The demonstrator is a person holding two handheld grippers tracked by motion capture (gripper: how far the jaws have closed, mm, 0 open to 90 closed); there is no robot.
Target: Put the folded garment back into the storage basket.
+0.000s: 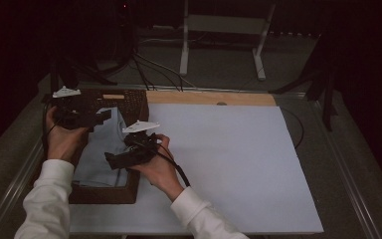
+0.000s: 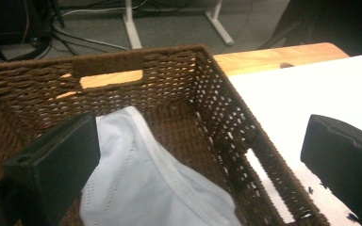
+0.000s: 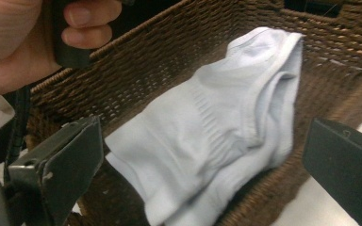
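A brown wicker basket (image 1: pixel 105 195) stands at the left end of the table. A folded pale blue garment (image 1: pixel 99 154) lies inside it, loose on the bottom. My left gripper (image 1: pixel 104 117) hovers over the basket's far left part with its jaws wide apart and nothing between them. In the left gripper view the garment (image 2: pixel 141 183) lies below the jaws, inside the basket (image 2: pixel 179 66). My right gripper (image 1: pixel 110 160) hangs over the basket's right rim, pointing left, open and empty. The right gripper view looks down on the garment (image 3: pixel 217 136) against the woven wall (image 3: pixel 160 56).
A large white board (image 1: pixel 229 159) covers most of the table to the right of the basket. A strip of wooden tabletop (image 1: pixel 209 97) shows behind it. Cables and a white stand's legs (image 1: pixel 258 55) lie on the floor beyond. The left hand (image 3: pixel 14 37) shows in the right gripper view.
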